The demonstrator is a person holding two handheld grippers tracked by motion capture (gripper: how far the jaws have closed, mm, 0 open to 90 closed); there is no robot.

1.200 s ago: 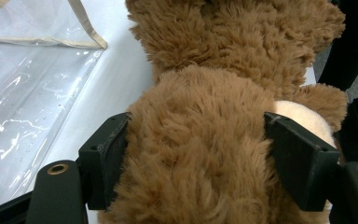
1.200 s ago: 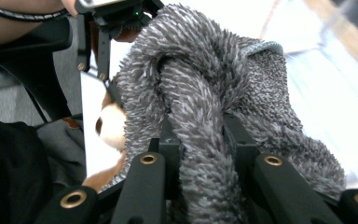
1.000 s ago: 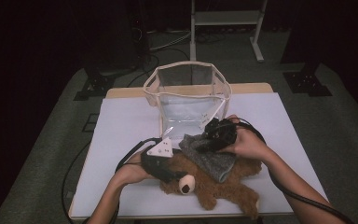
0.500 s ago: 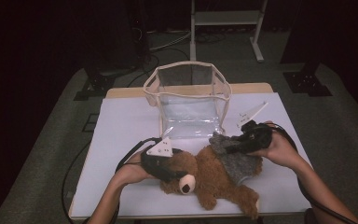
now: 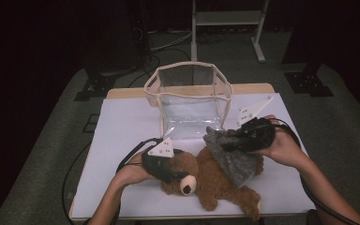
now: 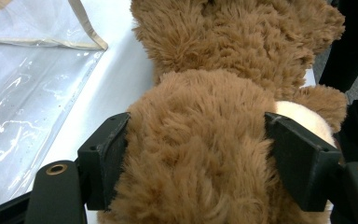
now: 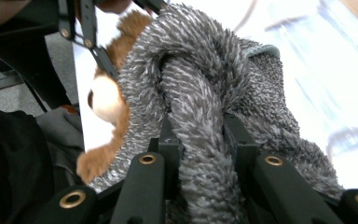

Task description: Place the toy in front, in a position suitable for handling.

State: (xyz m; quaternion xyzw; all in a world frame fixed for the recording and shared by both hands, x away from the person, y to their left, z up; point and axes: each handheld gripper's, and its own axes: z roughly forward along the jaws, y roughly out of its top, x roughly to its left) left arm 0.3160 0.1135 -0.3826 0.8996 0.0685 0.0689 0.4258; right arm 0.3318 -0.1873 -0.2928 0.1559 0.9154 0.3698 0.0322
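Note:
A brown teddy bear [image 5: 206, 183] lies on the white table [image 5: 126, 126], head toward the left. My left gripper [image 5: 171, 171] is shut on the bear's head; in the left gripper view both black jaws press into the brown fur [image 6: 205, 116] on either side, around the left gripper's midpoint [image 6: 200, 142]. My right gripper [image 5: 232, 140] is shut on a grey fuzzy garment [image 5: 234, 164], held up over the bear's body at the right. In the right gripper view a thick fold of the grey garment [image 7: 196, 84] is pinched in the right gripper [image 7: 203, 140], with the bear [image 7: 109, 100] behind it.
A clear plastic bag with a cream rim [image 5: 190, 101] stands open at the back middle of the table, just beyond both grippers; its clear side [image 6: 23, 93] lies left of the bear. Cables trail from both grippers. The table's front edge is close under the bear's legs.
My right gripper has moved right and upward with the grey garment, drawing it away from the bear's chest. The left gripper has stayed on the bear's head.

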